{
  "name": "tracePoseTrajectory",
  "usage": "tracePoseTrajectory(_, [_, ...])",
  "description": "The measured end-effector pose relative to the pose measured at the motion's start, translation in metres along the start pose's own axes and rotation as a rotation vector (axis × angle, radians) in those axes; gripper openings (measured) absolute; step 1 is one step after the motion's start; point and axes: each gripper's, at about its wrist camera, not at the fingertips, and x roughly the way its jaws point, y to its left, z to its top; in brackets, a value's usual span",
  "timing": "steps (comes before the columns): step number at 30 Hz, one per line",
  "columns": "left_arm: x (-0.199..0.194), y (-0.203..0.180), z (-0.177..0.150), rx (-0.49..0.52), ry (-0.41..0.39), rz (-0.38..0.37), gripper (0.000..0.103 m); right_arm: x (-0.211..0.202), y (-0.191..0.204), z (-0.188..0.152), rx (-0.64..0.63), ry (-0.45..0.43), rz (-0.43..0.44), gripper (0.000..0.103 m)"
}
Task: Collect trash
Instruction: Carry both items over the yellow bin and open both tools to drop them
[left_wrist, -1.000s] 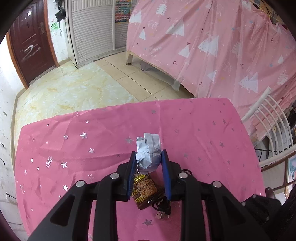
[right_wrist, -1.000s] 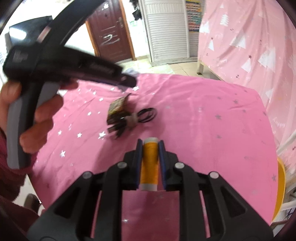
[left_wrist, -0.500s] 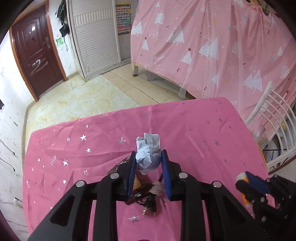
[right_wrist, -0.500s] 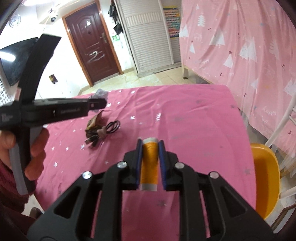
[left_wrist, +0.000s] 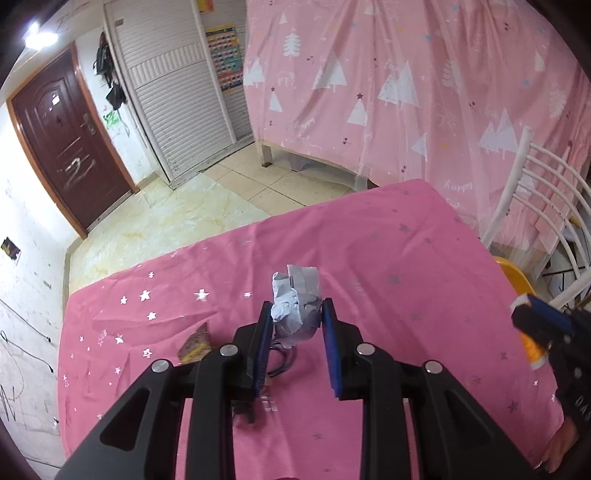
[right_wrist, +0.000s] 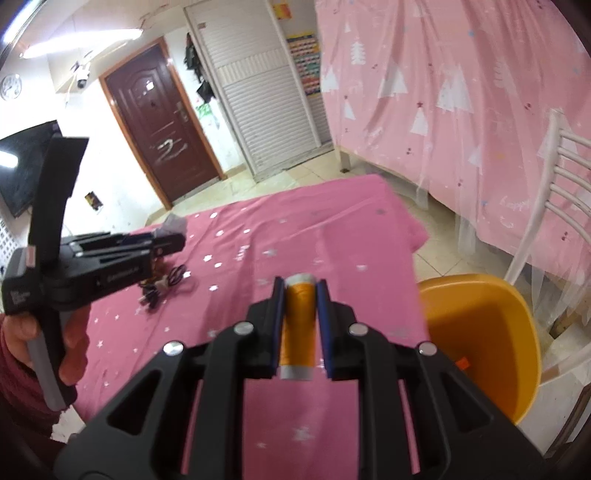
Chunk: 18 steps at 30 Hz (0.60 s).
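Right gripper (right_wrist: 300, 325) is pinching your tube (right_wrist: 298, 325), long axis along fingers | bin (right_wrist: 480, 332) is sitting right, off table (right_wrist: 332, 236) edge | left gripper (left_wrist: 295, 328), farther, is pinching paper (left_wrist: 295, 306)

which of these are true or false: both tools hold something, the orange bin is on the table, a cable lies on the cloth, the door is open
1. Both tools hold something: true. The left tool grips crumpled paper; the right tool grips an orange tube.
2. The orange bin is on the table: false. It sits beside the table's edge, lower down.
3. A black cable lies on the pink cloth: true.
4. The brown door is open: false. It is shut.
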Motion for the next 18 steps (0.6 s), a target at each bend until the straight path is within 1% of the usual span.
tracePoseTrajectory(8, [-0.009, -0.044, 0.001, 0.056, -0.022, -0.017, 0.02, -0.022, -0.049, 0.003, 0.071, -0.061, -0.044, 0.016])
tracePoseTrajectory(11, [-0.014, -0.065, 0.004, 0.076, -0.02, -0.051, 0.02, -0.031, -0.072, 0.002, 0.12, -0.087, -0.062, 0.016])
tracePoseTrajectory(18, [-0.02, -0.119, 0.012, 0.113, 0.003, -0.183, 0.02, -0.04, -0.121, -0.005, 0.215, -0.109, -0.111, 0.016])
